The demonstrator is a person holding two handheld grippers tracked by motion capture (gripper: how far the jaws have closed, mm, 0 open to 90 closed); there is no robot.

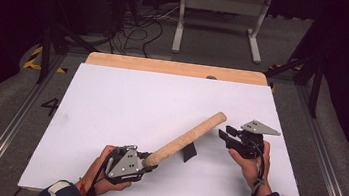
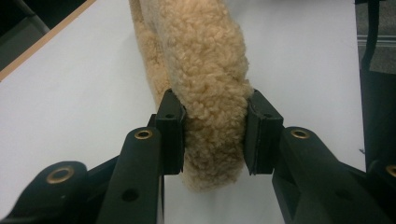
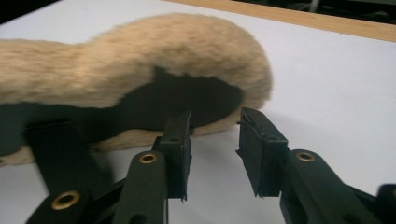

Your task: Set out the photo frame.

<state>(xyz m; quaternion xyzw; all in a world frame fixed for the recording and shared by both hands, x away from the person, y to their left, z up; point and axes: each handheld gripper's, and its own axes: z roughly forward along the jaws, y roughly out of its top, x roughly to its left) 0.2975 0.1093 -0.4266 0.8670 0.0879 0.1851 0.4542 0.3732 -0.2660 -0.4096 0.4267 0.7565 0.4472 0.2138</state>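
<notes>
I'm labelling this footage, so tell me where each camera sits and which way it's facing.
High view: above the person's side, looking forward and down on the white table; both forearms, left gripper, right gripper.
Left gripper view: rides the gripper, looking along its jaws clamped on the fleece pad.
Right gripper view: looks past its open jaws at the pad's far end.
All three views share the pad.
</notes>
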